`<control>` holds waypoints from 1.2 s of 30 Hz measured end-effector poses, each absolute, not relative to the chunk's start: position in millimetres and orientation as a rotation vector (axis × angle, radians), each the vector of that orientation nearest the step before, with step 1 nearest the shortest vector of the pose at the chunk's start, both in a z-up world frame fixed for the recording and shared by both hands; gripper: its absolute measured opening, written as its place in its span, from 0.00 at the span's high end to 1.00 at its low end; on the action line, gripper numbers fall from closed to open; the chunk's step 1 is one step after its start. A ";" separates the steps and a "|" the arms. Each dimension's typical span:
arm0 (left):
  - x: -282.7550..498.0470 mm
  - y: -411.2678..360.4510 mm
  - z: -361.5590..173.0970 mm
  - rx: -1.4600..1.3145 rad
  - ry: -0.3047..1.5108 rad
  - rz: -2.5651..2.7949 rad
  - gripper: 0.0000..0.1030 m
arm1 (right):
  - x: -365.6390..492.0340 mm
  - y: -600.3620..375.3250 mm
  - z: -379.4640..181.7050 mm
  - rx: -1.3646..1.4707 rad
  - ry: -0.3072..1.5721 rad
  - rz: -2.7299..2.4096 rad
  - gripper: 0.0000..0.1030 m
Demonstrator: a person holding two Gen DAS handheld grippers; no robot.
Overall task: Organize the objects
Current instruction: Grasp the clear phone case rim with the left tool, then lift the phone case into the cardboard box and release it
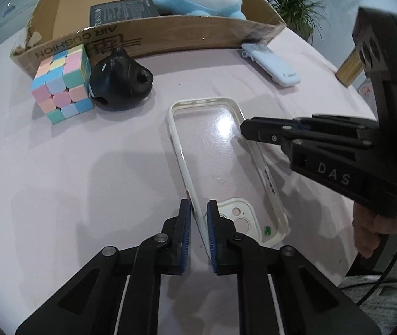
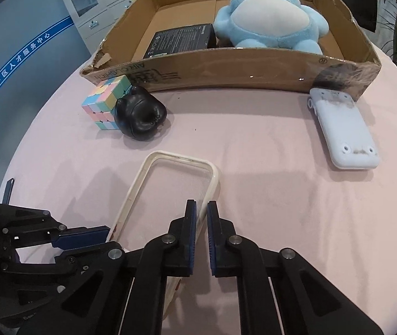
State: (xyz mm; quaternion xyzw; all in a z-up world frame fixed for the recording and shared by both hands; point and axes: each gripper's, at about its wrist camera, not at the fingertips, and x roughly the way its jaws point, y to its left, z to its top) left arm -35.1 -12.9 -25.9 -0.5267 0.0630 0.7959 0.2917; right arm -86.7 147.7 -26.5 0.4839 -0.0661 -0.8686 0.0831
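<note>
Already in the box: a blue-and-white plush toy (image 2: 268, 19) and a flat black printed packet (image 2: 181, 40) lie inside the torn brown cardboard box (image 2: 226, 67) at the top of the frame.
Left on the table: a pastel puzzle cube (image 2: 104, 102) touching a glossy black rounded object (image 2: 139, 117), left of centre; a pale blue slab-shaped device (image 2: 340, 134) at the right, its far end against the box's corner.
In hand: a clear phone case with a cream rim (image 1: 220, 150) at centre, on the pink table (image 1: 86, 167).
Left tongs (image 1: 199, 217): clamped on the case's long left rim near the camera cut-out.
Right tongs (image 2: 201, 215): clamped on the opposite long rim.
Progress: roughly a third done, by my judgement.
Edges: the box's near wall stands between case and box interior; the case must clear it.
Open room: bare cloth ahead of the case; the gap between the black object and the blue device looks wide enough.
</note>
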 end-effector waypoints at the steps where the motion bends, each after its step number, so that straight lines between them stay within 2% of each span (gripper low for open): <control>1: -34.4 -13.3 -25.8 -1.404 0.156 2.129 0.91 | -85.3 149.3 -25.2 1.432 -0.215 -2.596 0.96; 12: -40.5 -23.8 5.9 -1.322 0.118 2.228 0.93 | -83.8 150.0 19.9 1.259 -0.253 -2.631 0.96; 18: -65.5 -32.6 45.2 -1.242 0.127 2.294 0.93 | -108.2 143.9 62.2 1.137 -0.267 -2.640 0.96; 27: -144.4 -53.8 93.4 -1.198 0.126 2.362 0.92 | -191.0 121.6 111.0 1.016 -0.262 -2.625 0.97; 36: -240.1 -68.0 97.8 -1.268 0.077 2.368 0.92 | -292.5 109.6 119.5 1.025 -0.292 -2.588 0.97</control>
